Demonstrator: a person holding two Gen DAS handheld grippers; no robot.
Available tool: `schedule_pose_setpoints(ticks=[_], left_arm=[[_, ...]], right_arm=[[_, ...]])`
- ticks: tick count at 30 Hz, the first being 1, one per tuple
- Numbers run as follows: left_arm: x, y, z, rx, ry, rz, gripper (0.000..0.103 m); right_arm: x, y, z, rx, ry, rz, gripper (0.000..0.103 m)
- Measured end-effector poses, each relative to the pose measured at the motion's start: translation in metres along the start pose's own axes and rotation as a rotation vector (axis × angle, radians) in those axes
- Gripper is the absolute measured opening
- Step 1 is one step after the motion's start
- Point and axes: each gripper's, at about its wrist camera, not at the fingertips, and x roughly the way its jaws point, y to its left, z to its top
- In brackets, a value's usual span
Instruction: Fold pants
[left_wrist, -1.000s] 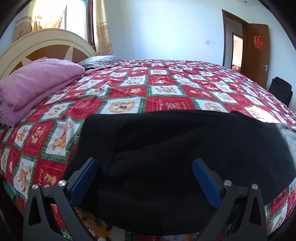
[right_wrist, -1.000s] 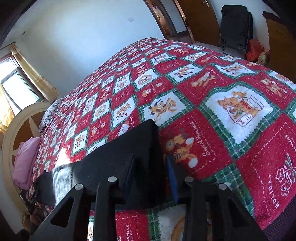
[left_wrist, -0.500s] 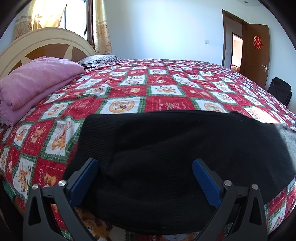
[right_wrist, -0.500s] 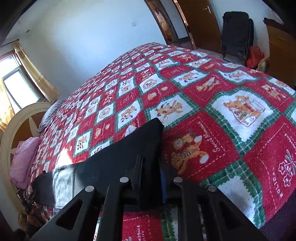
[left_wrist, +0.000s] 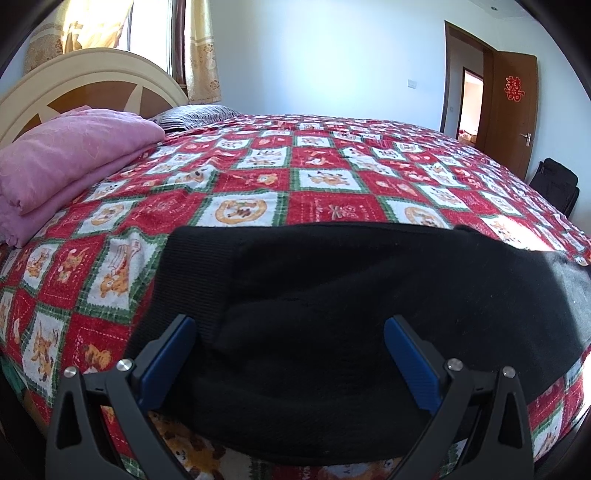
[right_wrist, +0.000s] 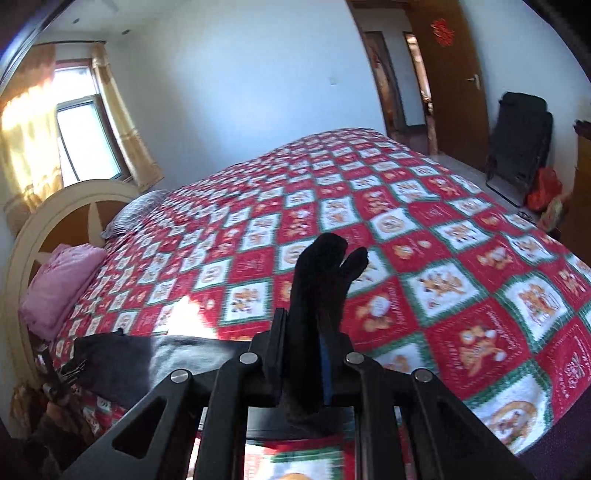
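Black pants (left_wrist: 351, 295) lie flat across the near edge of the bed, waistband end to the left. My left gripper (left_wrist: 290, 350) is open, its blue pads astride the pants near the waistband, not closed on them. My right gripper (right_wrist: 303, 354) is shut on the leg end of the pants (right_wrist: 317, 288) and holds it lifted above the bed, the cuff sticking up past the fingers. The rest of the pants (right_wrist: 129, 354) trails off to the left on the bed.
The bed carries a red, green and white patchwork quilt (left_wrist: 314, 177). A folded pink blanket (left_wrist: 66, 162) and a grey pillow (left_wrist: 192, 114) lie by the headboard (left_wrist: 85, 85). A brown door (left_wrist: 513, 110) and a black folding chair (right_wrist: 517, 144) stand at the right.
My right gripper closed on the leg end of the pants and lifted it off the bed. My left gripper stayed open in place.
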Motion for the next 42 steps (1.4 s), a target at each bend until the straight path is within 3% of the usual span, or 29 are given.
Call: schedule_pose_setpoints(ticks=[7,22,37,40,42], left_arm=[[-0.011,-0.008,0.009,-0.011,-0.017,-0.049,0.103],[-0.022,-0.041,0.014,0.010,-0.004,-0.157,0.103],[-0.022,-0.129,0.029,0.083,0.055,-0.381,0.103],[-0.023,-0.150,0.034,0.108,0.071,-0.434,0.103],[-0.021,-0.163,0.038,0.119,0.088,-0.475,0.103]], right_arm=[[0.022,0.058,-0.006,-0.073,0.026,0.085,0.015],[0.084,0.129,-0.045,-0.155,0.147,0.188,0.015],[0.155,0.180,-0.098,-0.272,0.289,0.212,0.015],[0.171,0.177,-0.107,-0.277,0.354,0.223,0.021],[0.165,0.174,-0.106,-0.274,0.375,0.248,0.037]])
